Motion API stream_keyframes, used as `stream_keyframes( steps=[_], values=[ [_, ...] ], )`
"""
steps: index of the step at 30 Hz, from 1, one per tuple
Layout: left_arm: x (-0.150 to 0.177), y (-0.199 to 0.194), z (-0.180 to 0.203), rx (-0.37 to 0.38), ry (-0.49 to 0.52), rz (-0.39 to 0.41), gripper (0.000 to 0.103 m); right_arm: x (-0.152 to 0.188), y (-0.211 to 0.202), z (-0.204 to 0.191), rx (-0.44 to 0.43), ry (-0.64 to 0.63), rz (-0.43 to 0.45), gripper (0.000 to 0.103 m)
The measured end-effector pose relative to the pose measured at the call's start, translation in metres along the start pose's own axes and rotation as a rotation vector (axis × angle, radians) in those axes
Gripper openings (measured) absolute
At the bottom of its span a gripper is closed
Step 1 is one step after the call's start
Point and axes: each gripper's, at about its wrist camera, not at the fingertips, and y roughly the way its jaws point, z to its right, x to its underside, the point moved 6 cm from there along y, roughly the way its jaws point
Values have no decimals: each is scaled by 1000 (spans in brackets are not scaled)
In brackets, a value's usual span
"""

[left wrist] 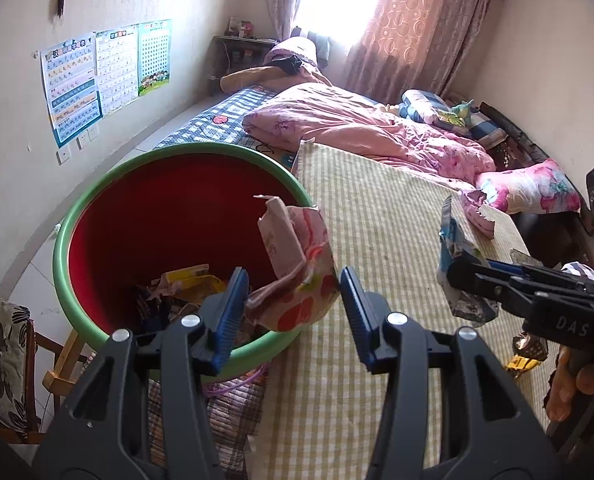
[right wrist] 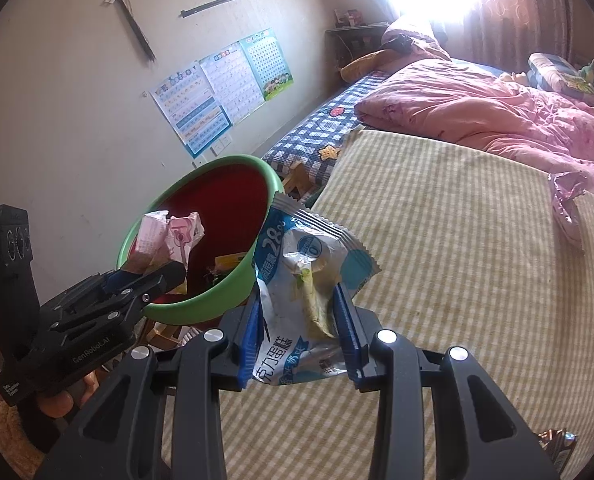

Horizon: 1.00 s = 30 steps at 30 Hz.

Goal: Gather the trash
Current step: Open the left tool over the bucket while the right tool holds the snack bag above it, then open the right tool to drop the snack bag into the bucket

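A red basin with a green rim (left wrist: 97, 208) stands beside the bed and holds several wrappers; it also shows in the right wrist view (right wrist: 201, 304). My left gripper (left wrist: 293, 308) is open over the basin's near rim, and a pink snack wrapper (left wrist: 293, 264) sits between its blue pads, touching the left one at most. In the right wrist view this wrapper (right wrist: 169, 236) pokes out of the left gripper (right wrist: 145, 276). My right gripper (right wrist: 297, 328) is shut on a blue-and-white cake wrapper (right wrist: 313, 264) above the mat, also visible in the left wrist view (left wrist: 457, 264).
A yellow checked mat (left wrist: 377, 240) covers the bed's near part. A pink foil wrapper (right wrist: 565, 204) lies at its far edge by the pink quilt (left wrist: 357, 124). Dark and yellow wrappers (left wrist: 529, 352) lie near the right hand. A wooden chair (left wrist: 13, 360) stands at the left.
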Motion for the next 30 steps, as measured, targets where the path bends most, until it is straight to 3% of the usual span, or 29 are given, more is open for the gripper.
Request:
stream_keyframes(
  steps=[18,30],
  values=[
    [-1,-10,-37,-33,-27,21,42,-10,18,-28,-23,-12,10,35],
    [2,-18,-79,-83,-75,11,42,-40,63,-72,-96,-70,-11,35]
  ],
)
